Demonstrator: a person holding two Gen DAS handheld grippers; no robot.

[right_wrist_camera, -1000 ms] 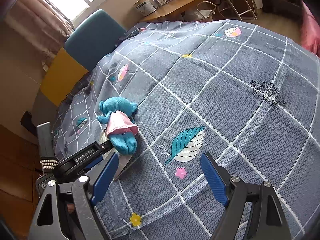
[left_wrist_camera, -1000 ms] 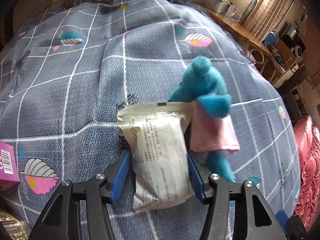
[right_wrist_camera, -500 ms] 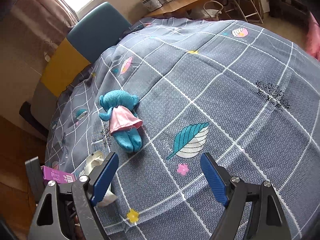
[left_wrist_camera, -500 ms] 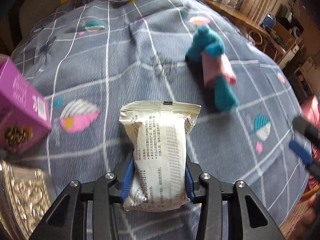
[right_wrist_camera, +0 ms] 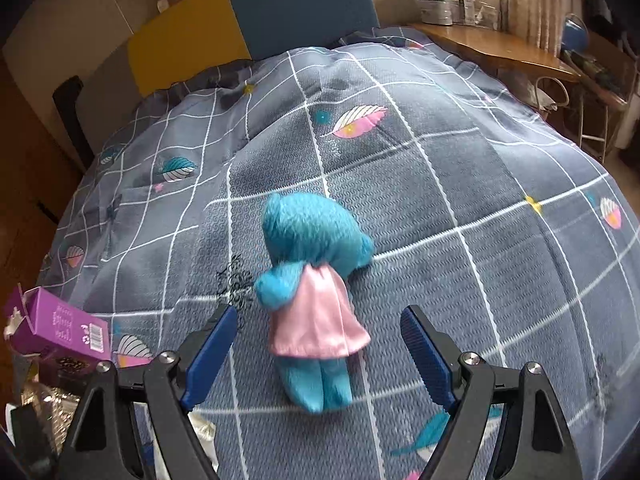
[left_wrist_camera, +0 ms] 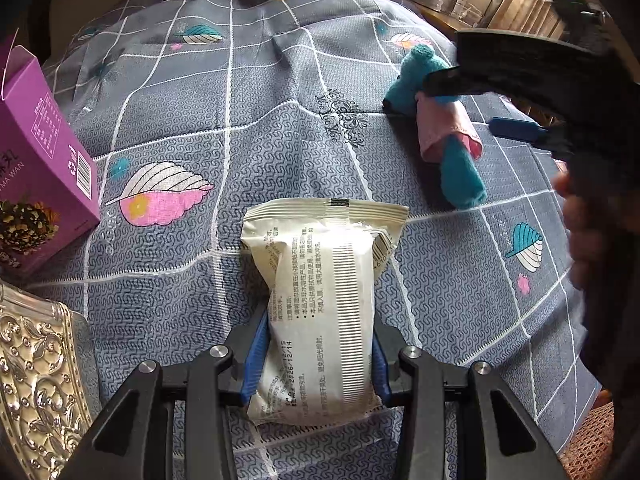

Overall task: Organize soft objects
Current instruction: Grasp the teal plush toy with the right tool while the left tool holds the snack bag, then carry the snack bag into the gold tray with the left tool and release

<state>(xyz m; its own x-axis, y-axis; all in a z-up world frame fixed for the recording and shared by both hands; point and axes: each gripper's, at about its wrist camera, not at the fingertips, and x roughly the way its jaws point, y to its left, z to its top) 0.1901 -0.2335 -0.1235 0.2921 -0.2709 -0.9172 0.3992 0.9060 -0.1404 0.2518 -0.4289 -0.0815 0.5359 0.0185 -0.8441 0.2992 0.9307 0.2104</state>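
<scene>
Our left gripper (left_wrist_camera: 316, 356) is pinching the white wipes packet (left_wrist_camera: 320, 304) while our right gripper (right_wrist_camera: 316, 354), fingers spread wide, hangs over the blue plush toy (right_wrist_camera: 312, 300) lying on the quilt (right_wrist_camera: 460, 168) at 12 o'clock between them.

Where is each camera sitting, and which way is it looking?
Left wrist: it sits on the left gripper, looking along its fingers across the bed quilt; they are shut on a white packet. The person's right hand shows at the right edge.
Right wrist: it sits on the right gripper, looking down over the quilt toward the headboard; its open fingers straddle the blue plush toy.
Both views share the toy, the quilt and the purple box.
</scene>
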